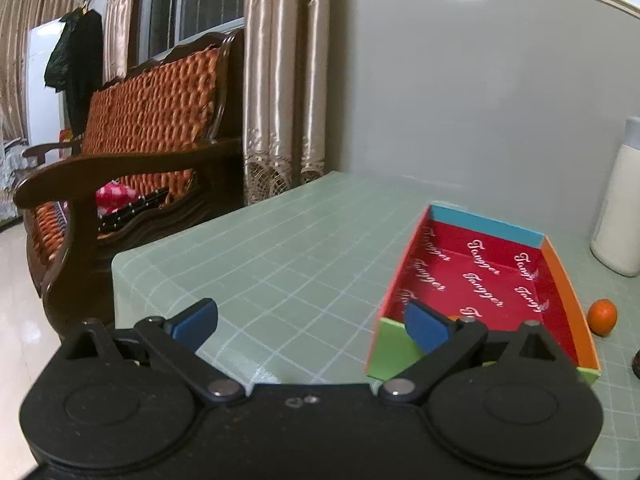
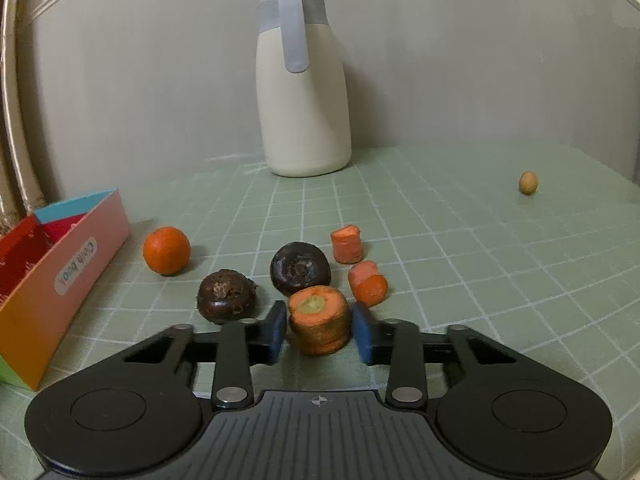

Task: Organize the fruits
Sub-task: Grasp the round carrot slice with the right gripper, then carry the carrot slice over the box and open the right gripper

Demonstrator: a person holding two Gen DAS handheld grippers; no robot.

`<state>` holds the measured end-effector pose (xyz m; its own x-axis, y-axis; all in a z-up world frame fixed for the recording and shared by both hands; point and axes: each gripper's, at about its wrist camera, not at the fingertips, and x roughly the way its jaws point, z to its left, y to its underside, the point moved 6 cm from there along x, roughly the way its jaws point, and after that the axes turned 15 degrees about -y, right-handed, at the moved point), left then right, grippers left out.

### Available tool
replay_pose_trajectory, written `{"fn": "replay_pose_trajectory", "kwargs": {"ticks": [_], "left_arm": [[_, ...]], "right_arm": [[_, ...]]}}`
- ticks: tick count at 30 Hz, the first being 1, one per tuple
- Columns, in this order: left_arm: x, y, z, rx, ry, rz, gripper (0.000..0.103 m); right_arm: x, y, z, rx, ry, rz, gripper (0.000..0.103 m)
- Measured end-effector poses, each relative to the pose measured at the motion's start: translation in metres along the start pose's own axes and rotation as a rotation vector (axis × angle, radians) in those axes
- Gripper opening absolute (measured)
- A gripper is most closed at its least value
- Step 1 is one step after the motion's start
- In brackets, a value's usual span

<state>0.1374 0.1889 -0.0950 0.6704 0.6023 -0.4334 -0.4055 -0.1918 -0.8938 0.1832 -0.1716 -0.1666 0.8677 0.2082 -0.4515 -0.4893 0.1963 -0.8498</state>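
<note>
Right gripper (image 2: 319,326) fingers close on the carrot chunk (image 2: 319,318); left gripper (image 1: 310,322) fingers wide, empty.

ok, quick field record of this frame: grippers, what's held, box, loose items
left gripper: open, nothing held, beside box
right gripper: pads around carrot chunk
box: nearly all bare; something small and orange behind the gripper finger
loose: orange, two dark fruits, two carrot pieces, small nut
other: jug

Black claw (image 2: 319,330) w/ blue pads (image 2: 276,330) — round hubs, silver pivot screws.
</note>
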Motion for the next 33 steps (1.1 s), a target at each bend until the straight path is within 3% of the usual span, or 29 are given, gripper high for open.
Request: {"fn": "replay_pose_trajectory", "kwargs": {"ticks": [6,9,12,16,25,33], "left_arm": [[0.008,0.002,0.012,-0.035,-0.01,0.04,0.094],[0.012,0.003,0.018,-0.055,-0.021,0.055,0.094],[0.013,0.005,0.023,-0.068,-0.03,0.064,0.094],[0.015,0.005,0.031,-0.082,-0.047,0.069,0.094],[0.021,0.007,0.054,-0.128,-0.082,0.093,0.094],[0.02,0.005,0.059,-0.143,-0.074,0.089,0.094]], "right_arm": [[-0.004,-0.001,0.009,-0.007,-0.041,-0.02,0.034],[-0.012,-0.007,0.023,-0.005,-0.126,-0.064,0.034],[-0.021,-0.013,0.044,0.002,-0.265,-0.11,0.034],[-0.027,-0.022,0.077,-0.042,-0.363,-0.134,0.034],[-0.018,-0.033,0.148,-0.11,-0.572,-0.086,0.034],[0.007,-0.023,0.195,-0.184,-0.619,-0.01,0.034]]}}
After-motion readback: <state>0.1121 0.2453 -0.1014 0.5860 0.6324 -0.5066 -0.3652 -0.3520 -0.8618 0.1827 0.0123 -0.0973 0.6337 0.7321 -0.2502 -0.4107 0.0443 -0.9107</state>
